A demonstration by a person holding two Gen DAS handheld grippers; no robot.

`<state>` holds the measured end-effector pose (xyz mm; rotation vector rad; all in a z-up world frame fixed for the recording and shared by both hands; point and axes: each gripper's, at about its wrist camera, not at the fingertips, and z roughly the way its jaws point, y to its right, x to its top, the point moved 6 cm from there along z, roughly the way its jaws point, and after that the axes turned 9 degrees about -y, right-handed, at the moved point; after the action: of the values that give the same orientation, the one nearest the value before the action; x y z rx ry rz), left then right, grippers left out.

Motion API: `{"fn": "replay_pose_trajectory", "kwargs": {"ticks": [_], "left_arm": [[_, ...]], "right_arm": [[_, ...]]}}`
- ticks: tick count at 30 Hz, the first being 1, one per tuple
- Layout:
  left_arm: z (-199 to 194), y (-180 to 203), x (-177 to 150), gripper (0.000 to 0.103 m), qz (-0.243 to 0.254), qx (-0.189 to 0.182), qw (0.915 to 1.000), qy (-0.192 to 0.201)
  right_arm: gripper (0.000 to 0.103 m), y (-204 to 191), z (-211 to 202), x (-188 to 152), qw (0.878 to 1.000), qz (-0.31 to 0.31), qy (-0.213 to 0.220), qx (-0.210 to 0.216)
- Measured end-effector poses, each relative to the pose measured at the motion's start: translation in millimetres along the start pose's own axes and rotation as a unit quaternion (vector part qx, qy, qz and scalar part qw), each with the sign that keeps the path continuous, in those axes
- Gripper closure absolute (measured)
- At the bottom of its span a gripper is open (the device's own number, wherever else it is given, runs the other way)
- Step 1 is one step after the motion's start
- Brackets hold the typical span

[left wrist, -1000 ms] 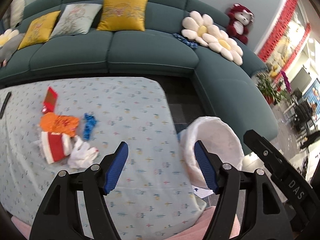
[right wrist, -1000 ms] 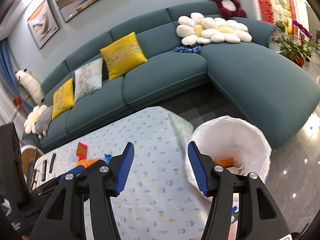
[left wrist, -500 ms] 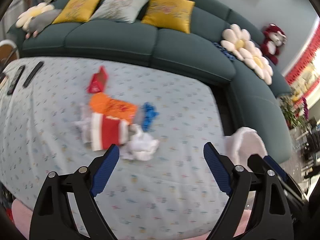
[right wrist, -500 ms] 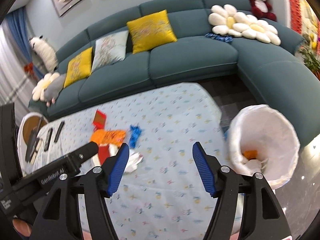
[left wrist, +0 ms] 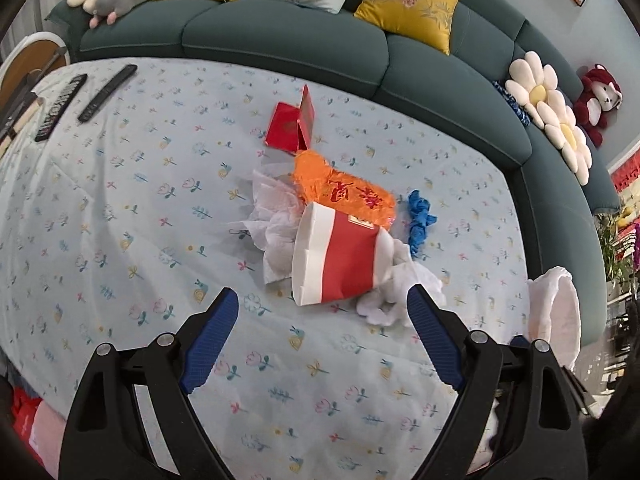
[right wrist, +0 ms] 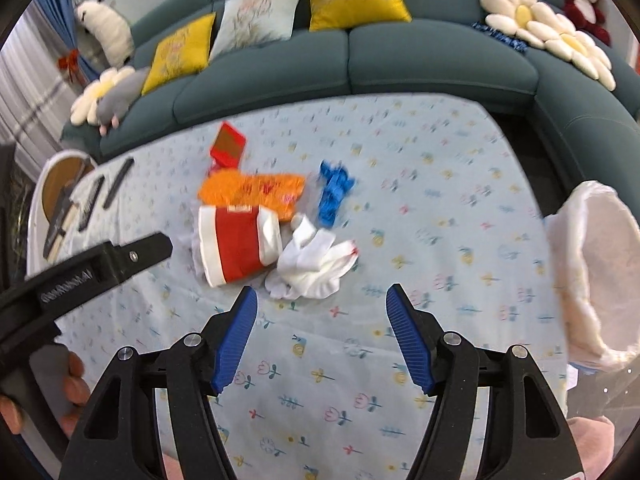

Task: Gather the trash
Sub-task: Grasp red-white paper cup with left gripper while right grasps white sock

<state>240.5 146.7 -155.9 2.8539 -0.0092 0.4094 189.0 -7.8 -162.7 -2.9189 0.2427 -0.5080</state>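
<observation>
A heap of trash lies mid-table: a red and white paper cup (left wrist: 338,258) on its side, an orange wrapper (left wrist: 344,194), crumpled white tissue (left wrist: 276,216), a white rag (left wrist: 400,288), a blue scrap (left wrist: 418,216) and an open red box (left wrist: 292,126). My left gripper (left wrist: 322,300) is open and empty, just short of the cup. My right gripper (right wrist: 322,294) is open and empty, just short of the white rag (right wrist: 316,262); the cup (right wrist: 236,244), wrapper (right wrist: 256,192), blue scrap (right wrist: 334,192) and red box (right wrist: 228,146) lie beyond. The white-lined bin (right wrist: 592,264) stands off the table's right edge, also in the left view (left wrist: 554,316).
The table has a pale floral cloth (left wrist: 120,200). Two black remotes (left wrist: 80,100) lie at its far left. A teal sofa (left wrist: 280,40) with cushions wraps the far and right sides. The left gripper's body (right wrist: 92,268) crosses the right view's left side.
Both grippers swung left from the bin toward the trash heap and came closer to it. Both stayed open and empty.
</observation>
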Motion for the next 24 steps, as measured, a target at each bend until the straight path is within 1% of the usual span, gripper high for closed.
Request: {"fn": "replay_pose_trajectory", "kwargs": {"ticks": [5, 6, 7, 9, 14, 15, 16, 17, 18, 19, 20, 21, 24], "left_arm": [[24, 5, 12, 0.023, 0.015, -0.009, 0.9997, -0.018], [30, 7, 15, 0.025, 0.019, -0.011, 0.9995, -0.021], [36, 10, 18, 0.028, 0.023, -0.013, 0.9993, -0.025], [48, 12, 22, 0.03, 0.027, -0.014, 0.9989, -0.035], [69, 15, 29, 0.044, 0.027, -0.021, 0.998, -0.053], [72, 15, 29, 0.049, 0.027, -0.025, 0.9978, -0.056], [75, 15, 28, 0.058, 0.027, -0.028, 0.9974, -0.06], [78, 16, 27, 0.063, 0.028, -0.031, 0.9971, -0.064], [81, 16, 26, 0.073, 0.029, -0.032, 0.9967, -0.068], [82, 15, 25, 0.083, 0.028, -0.034, 0.9965, -0.07], [83, 15, 24, 0.086, 0.028, -0.037, 0.9963, -0.072], [83, 15, 23, 0.087, 0.027, -0.044, 0.9961, -0.072], [79, 16, 22, 0.09, 0.029, -0.049, 0.9963, -0.064]], "right_arm": [[0.038, -7, 33, 10, 1.0, 0.001, -0.024, -0.006], [0.038, -8, 39, 12, 1.0, 0.001, -0.028, -0.005], [0.038, -10, 44, 14, 1.0, 0.001, -0.031, -0.007], [0.038, -12, 53, 18, 0.999, -0.001, -0.036, -0.011], [0.038, -11, 76, 24, 0.999, 0.002, -0.051, -0.014], [0.038, -10, 79, 25, 0.998, 0.003, -0.053, -0.014], [0.039, -10, 82, 25, 0.998, 0.004, -0.056, -0.014], [0.044, -9, 85, 25, 0.998, 0.004, -0.058, -0.011], [0.054, -8, 88, 24, 0.998, 0.005, -0.063, -0.007], [0.058, -8, 91, 24, 0.998, 0.005, -0.068, -0.006], [0.066, -7, 93, 23, 0.997, 0.006, -0.073, -0.002], [0.076, -6, 95, 21, 0.997, 0.007, -0.077, 0.005], [0.083, -5, 95, 18, 0.997, 0.011, -0.076, 0.012]]}}
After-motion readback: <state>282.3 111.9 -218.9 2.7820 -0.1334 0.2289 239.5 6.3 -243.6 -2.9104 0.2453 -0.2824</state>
